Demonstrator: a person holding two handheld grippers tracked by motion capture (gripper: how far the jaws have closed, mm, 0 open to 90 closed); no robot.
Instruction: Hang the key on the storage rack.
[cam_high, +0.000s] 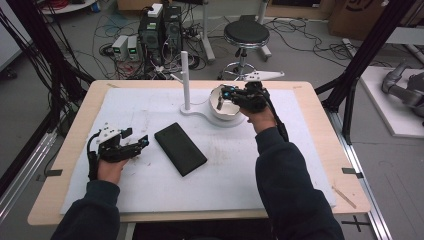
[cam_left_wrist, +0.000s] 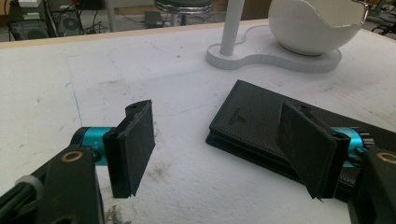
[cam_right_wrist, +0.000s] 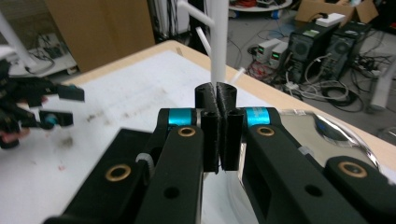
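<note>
Left gripper (cam_high: 134, 143) low over the white-padded wooden worktop (cam_high: 150, 190) at the left, jaws spread wide with nothing between them, aimed at the flat black leather wallet-like case (cam_high: 180, 148) lying diagonally mid-worktop; in the left gripper view one jaw pad overlaps the case's near edge (cam_left_wrist: 261, 126), can't tell if it touches. Further right, white stand with upright post (cam_high: 185, 80) and white bowl-shaped shell (cam_high: 223, 113) on one base, well apart from the case. Right gripper (cam_high: 226, 95) over that shell's rim, jaws pressed fully together (cam_right_wrist: 216, 100), gripping nothing.
</note>
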